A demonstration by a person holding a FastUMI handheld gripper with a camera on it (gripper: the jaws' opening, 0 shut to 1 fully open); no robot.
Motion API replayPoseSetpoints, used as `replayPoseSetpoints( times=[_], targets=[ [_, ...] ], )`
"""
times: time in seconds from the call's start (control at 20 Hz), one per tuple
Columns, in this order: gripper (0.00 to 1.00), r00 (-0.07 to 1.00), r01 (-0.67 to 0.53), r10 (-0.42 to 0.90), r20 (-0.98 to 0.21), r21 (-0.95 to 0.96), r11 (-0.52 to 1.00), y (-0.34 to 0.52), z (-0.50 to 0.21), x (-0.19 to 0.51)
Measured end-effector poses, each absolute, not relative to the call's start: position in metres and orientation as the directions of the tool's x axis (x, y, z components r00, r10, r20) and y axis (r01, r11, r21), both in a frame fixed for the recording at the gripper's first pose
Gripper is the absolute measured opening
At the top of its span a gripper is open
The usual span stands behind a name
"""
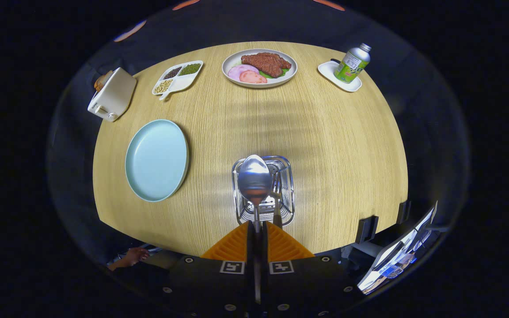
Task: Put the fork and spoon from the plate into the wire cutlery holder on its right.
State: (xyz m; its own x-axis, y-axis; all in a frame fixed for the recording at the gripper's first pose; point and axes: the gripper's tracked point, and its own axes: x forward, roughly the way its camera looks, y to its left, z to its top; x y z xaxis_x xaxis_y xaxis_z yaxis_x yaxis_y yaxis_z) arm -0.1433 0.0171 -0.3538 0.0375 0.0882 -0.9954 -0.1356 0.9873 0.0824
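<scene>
Gripper [257, 226] clamped on the spoon [254, 179] handle, both fingers pressing it, bowl raised over the wire holder [286, 194]; fork [276, 201] already standing inside the holder; blue plate [156, 160] left of the holder, bare; beyond, a divided tray [177, 77] with beans in three sections; a grey dish [259, 67] with meat and ham slices; a bottle [352, 63] on a white saucer [343, 79]; toaster [112, 94] holding bread.

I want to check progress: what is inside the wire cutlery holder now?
A fork stands inside the wire cutlery holder. The spoon, clamped by the gripper, hangs above it and covers part of the holder's inside, so its bottom cannot be seen fully.
</scene>
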Motion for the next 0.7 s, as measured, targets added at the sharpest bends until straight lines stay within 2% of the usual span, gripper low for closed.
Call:
replayPoseSetpoints(
  times=[0.35, 0.7],
  targets=[
    [0.06, 0.003, -0.108, 0.101, -0.995, 0.100, 0.989, 0.021, -0.359, -0.156],
    [0.14, 0.080, -0.058, 0.120, -0.990, 0.116, 0.992, 0.015, -0.349, -0.137]
  ],
)
